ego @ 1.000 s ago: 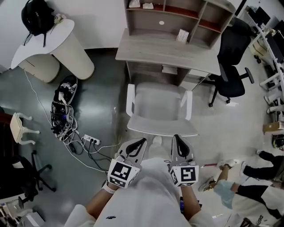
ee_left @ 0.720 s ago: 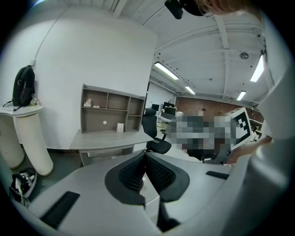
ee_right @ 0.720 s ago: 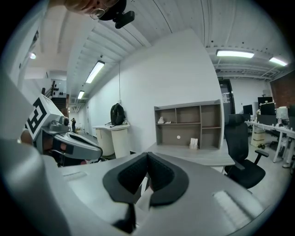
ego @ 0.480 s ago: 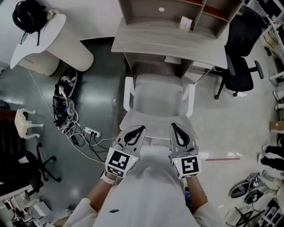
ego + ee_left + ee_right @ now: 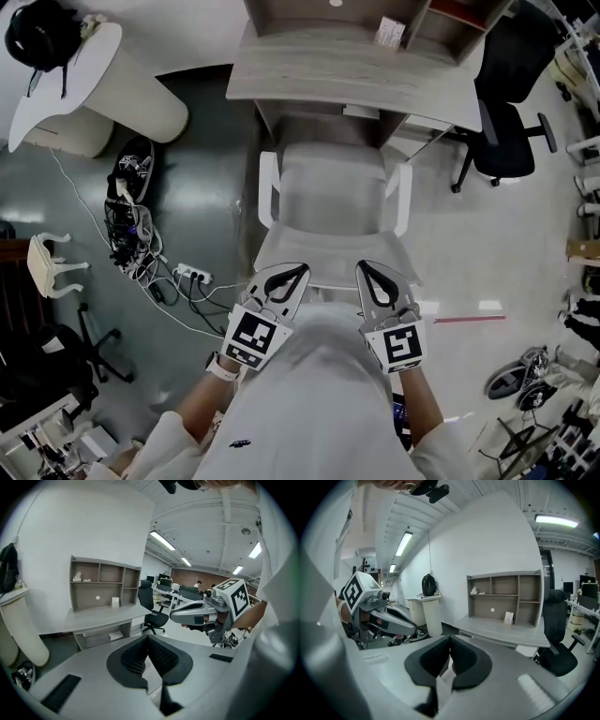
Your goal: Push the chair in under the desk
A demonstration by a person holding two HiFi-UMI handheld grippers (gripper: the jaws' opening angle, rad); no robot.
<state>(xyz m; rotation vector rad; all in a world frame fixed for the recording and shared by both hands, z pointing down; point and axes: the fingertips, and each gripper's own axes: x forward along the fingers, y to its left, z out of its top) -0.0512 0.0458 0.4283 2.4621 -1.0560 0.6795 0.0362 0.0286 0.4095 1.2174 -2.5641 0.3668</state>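
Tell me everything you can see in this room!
chair: one, white-grey, middle, facing the desk
desk: one, grey wood with shelves, top middle
office chair: one, black, right of the desk
table: one, white, top left
bag: one, black, on the table
power strip: one, white, on the floor left of the chair
cables: a tangle, dark and white, on the floor at left
stool: one, cream, far left
left gripper: one, grey with black jaws, shut, behind the chair
right gripper: one, same colours, shut, behind the chair
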